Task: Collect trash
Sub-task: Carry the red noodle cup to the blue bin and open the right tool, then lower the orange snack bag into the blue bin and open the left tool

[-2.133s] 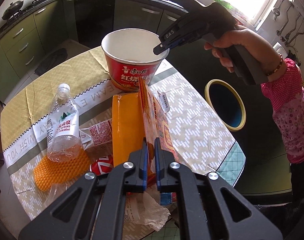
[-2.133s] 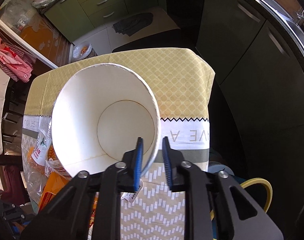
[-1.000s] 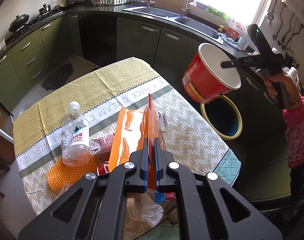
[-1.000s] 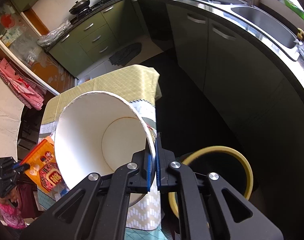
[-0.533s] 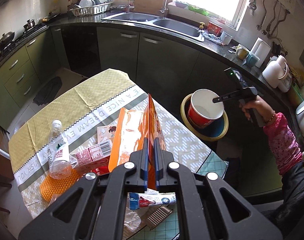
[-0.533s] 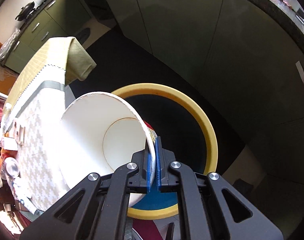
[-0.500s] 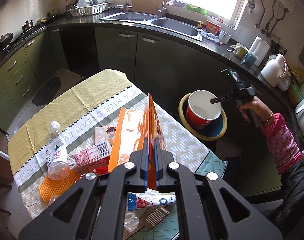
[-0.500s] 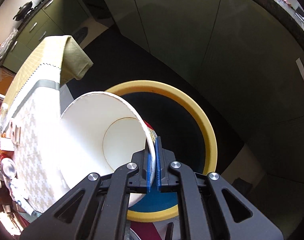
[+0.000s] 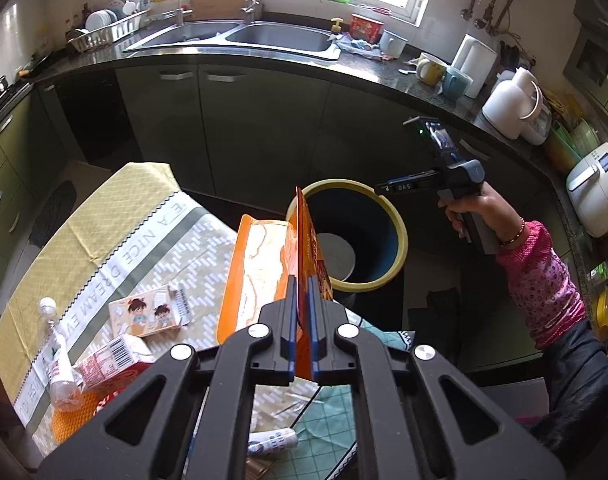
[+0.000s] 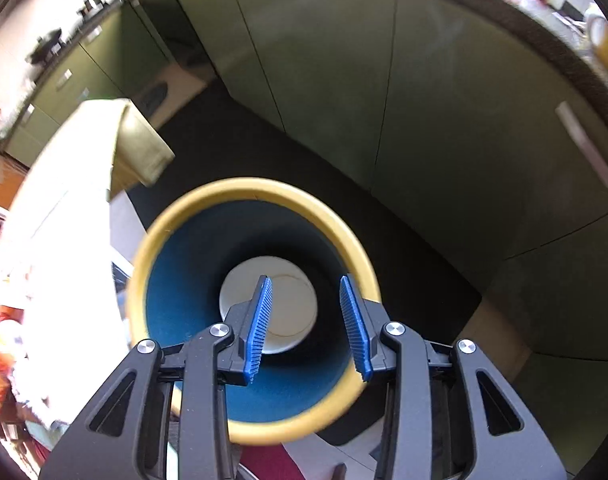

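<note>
My left gripper is shut on an orange snack bag and holds it upright above the table's right edge. The yellow-rimmed blue bin stands on the floor beyond it. The noodle cup lies at the bin's bottom, white inside up. My right gripper is open and empty just above the bin, with the cup seen between its fingers. The right gripper also shows in the left wrist view at the bin's far rim.
On the table lie two small cartons, a plastic bottle on an orange mat, and wrappers at the near edge. Dark cabinets and a counter with sinks curve behind the bin.
My right gripper has opened and let go of the noodle cup, which has dropped to the bin's bottom. My left gripper has carried the orange bag closer to the bin.
</note>
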